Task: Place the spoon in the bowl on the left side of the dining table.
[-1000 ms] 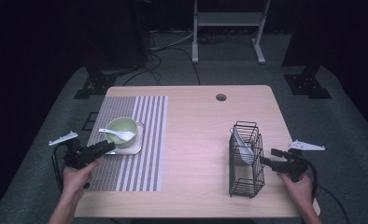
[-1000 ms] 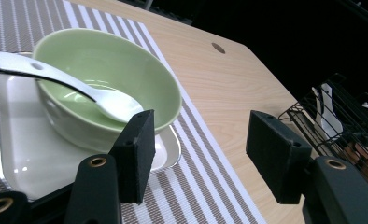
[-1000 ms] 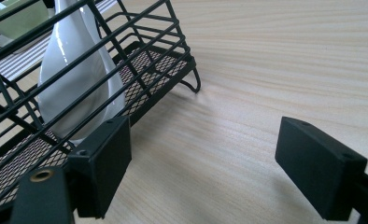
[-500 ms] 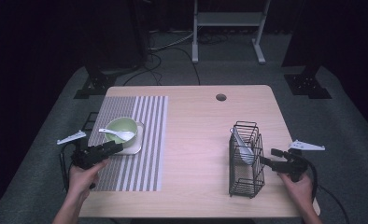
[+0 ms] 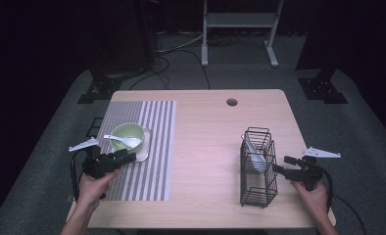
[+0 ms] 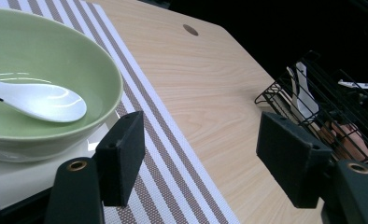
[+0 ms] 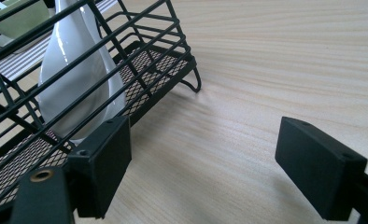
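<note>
In the last second I've swung my left gripper (image 5: 113,159) in toward the near edge of the green bowl (image 5: 127,137), jaws wide and empty, so the white spoon (image 5: 122,141) resting in it looks next, while my right gripper (image 5: 285,167) waits open beside the wire rack (image 5: 257,166).

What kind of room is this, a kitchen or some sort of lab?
Probably a lab or recording studio, not a kitchen: a bare wooden table stands on grey carpet amid dark drapes, cables trail across the floor, and equipment stands ring the table.
</note>
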Available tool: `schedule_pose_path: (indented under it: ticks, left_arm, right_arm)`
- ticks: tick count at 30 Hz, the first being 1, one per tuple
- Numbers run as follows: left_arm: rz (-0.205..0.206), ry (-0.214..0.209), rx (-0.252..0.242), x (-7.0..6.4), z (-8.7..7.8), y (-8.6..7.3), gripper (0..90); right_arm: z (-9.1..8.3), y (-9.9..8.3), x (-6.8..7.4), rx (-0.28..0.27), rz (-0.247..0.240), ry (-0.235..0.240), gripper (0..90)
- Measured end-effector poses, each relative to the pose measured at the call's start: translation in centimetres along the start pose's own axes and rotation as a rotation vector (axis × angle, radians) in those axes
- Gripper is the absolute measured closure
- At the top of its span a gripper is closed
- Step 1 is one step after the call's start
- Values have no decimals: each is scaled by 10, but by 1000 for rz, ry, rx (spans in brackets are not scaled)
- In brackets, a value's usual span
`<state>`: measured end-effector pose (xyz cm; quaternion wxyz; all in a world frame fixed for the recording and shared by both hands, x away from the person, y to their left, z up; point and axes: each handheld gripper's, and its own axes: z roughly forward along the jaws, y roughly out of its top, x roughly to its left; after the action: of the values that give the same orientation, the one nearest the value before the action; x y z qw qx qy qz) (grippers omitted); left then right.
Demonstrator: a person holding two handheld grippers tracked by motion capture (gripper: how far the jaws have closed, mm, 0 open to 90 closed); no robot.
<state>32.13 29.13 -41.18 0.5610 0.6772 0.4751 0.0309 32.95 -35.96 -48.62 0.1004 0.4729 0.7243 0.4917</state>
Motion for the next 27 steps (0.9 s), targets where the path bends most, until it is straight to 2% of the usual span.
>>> schedule_pose_path:
  ticks: [10,27]
  left_arm:
    - [15,-22,27,-7,10,-3,269]
    - [32,-30,61,-16,24,-9,189]
  right_arm:
    - [0,0,0,0,0,0,174]
    - [0,0,0,0,-2,-2,174]
